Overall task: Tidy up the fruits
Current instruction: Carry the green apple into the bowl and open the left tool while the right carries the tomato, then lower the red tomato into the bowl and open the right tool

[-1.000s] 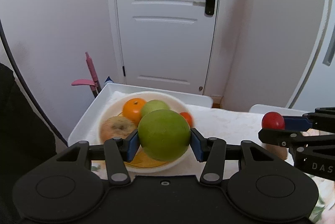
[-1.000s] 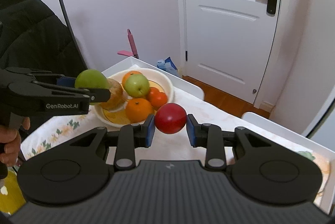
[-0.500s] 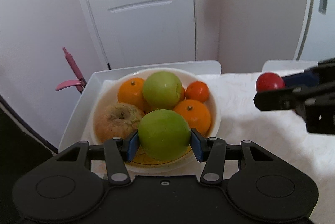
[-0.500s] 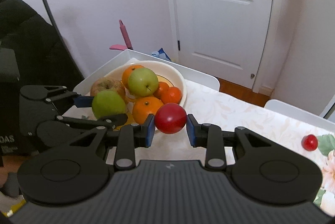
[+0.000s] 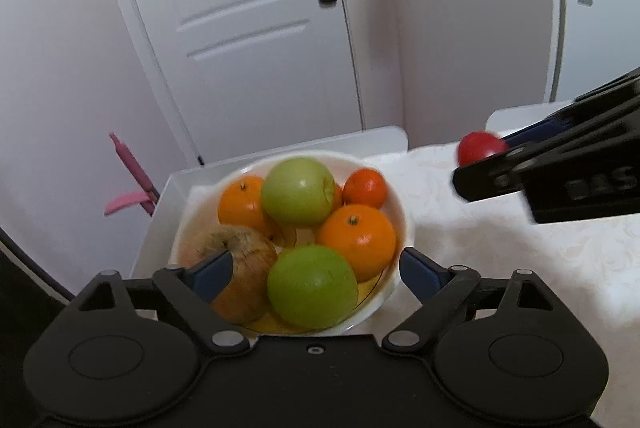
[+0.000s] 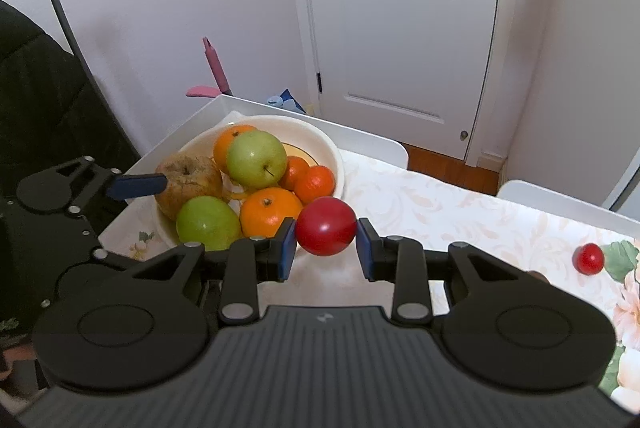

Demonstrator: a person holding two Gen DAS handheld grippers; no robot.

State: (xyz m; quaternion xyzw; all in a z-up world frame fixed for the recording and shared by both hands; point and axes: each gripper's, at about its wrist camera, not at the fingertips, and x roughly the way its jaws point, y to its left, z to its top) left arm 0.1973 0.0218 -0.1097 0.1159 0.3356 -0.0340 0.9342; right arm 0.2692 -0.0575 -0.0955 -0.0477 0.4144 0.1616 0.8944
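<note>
A white bowl [image 5: 402,204] holds oranges, a brown apple [image 5: 240,268] and a green apple [image 5: 298,190]. A second green apple [image 5: 312,284] rests in the bowl's near side between the jaws of my left gripper [image 5: 316,264]. Those jaws are opening, and the blue pads stand clear of the apple on both sides. My right gripper [image 6: 326,244] is shut on a red round fruit [image 6: 326,230], held just outside the bowl's rim [image 6: 316,136]. In the right wrist view, one left finger [image 6: 138,185] lies beside the brown apple.
The bowl stands in a white tray [image 5: 384,138] at the end of a table with a flowered cloth [image 6: 440,204]. A small red fruit [image 6: 588,258] lies on the cloth at the right. A black garment [image 6: 40,88] hangs at the left, with a white door behind.
Both grippers came down toward the bowl. My left jaws, shut on the green apple half a second ago, have opened and the apple now sits in the bowl. The right grip is unchanged.
</note>
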